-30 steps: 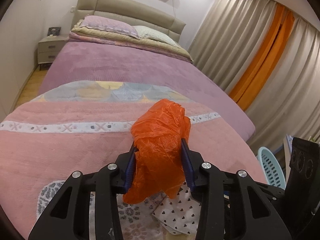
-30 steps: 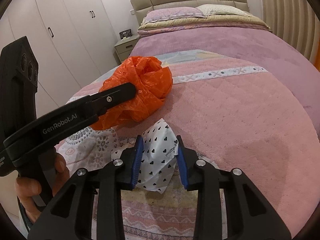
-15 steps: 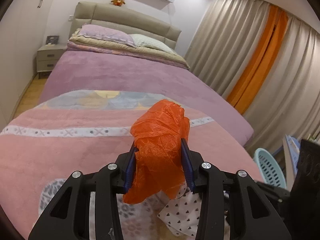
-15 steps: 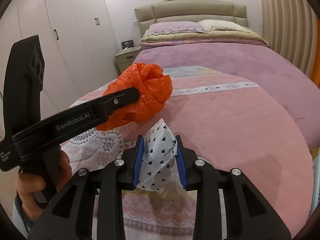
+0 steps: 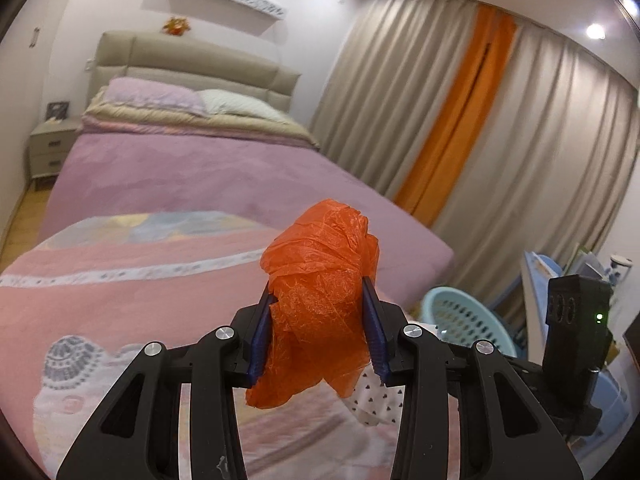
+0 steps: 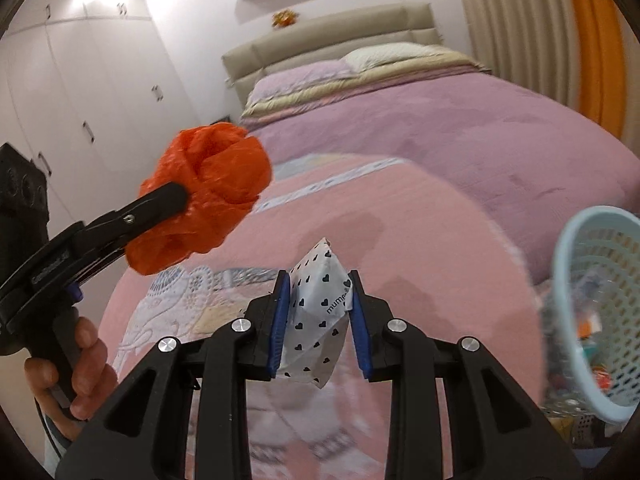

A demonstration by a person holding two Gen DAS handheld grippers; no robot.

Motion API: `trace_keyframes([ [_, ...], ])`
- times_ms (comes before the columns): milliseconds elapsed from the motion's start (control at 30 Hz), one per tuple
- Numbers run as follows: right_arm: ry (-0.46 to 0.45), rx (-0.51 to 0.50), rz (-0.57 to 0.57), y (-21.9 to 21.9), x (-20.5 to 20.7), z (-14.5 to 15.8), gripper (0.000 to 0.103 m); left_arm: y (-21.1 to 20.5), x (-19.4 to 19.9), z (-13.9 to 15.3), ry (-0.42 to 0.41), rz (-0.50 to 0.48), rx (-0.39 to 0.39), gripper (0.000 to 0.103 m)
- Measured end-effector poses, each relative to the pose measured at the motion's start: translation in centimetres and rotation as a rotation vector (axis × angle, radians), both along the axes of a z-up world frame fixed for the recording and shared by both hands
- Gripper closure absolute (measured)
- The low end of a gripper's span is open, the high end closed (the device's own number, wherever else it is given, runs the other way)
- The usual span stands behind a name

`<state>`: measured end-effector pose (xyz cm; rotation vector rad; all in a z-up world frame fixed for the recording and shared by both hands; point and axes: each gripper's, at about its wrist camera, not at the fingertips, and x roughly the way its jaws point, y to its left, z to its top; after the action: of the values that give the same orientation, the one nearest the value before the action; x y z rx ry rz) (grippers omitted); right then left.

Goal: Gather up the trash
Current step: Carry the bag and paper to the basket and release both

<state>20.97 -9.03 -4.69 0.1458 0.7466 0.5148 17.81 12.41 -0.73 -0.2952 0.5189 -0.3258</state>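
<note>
Both pieces are off the bed: the left hand-held gripper clamps the orange plastic bag, the right hand-held gripper, jaws closing, pinches the heart-print wrapper, with the blue basket to its right awaiting both.

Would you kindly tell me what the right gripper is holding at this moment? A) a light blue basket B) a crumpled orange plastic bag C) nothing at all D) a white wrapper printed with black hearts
D: in the right wrist view the white heart-printed wrapper sits clamped between the blue pads of the right gripper, whose jaws are closing on it.
</note>
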Motion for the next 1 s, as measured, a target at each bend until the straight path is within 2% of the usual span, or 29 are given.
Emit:
trace_keyframes([
  [233,-0.108,0.047,-0.111,-6.9,-1.6,3.3,0.077,-6.6,-0.1,2.3,-0.054,-0.108,0.012,0.064],
  [300,-0.171,0.077,-0.152,-9.7,-2.6,4.9,0.077,-8.4,0.0,2.9,-0.068,-0.137,0.013,0.064],
  [500,-0.281,0.068,-0.293,-15.2,-4.5,7.7,0.077,-14.4,0.3,4.9,-0.115,-0.22,0.04,0.064],
  [633,-0.309,0.04,-0.386,-18.3,-4.9,8.5,0.077,-18.2,1.0,5.2,-0.114,-0.271,0.055,0.064],
  [833,-0.256,0.013,-0.527,-23.2,-3.8,8.0,0.077,-22.7,3.0,3.4,-0.059,-0.311,0.086,0.064],
  [1000,-0.125,0.032,-0.61,-27.7,-1.3,5.6,0.077,-25.7,5.0,0.1,0.026,-0.336,0.116,0.064],
])
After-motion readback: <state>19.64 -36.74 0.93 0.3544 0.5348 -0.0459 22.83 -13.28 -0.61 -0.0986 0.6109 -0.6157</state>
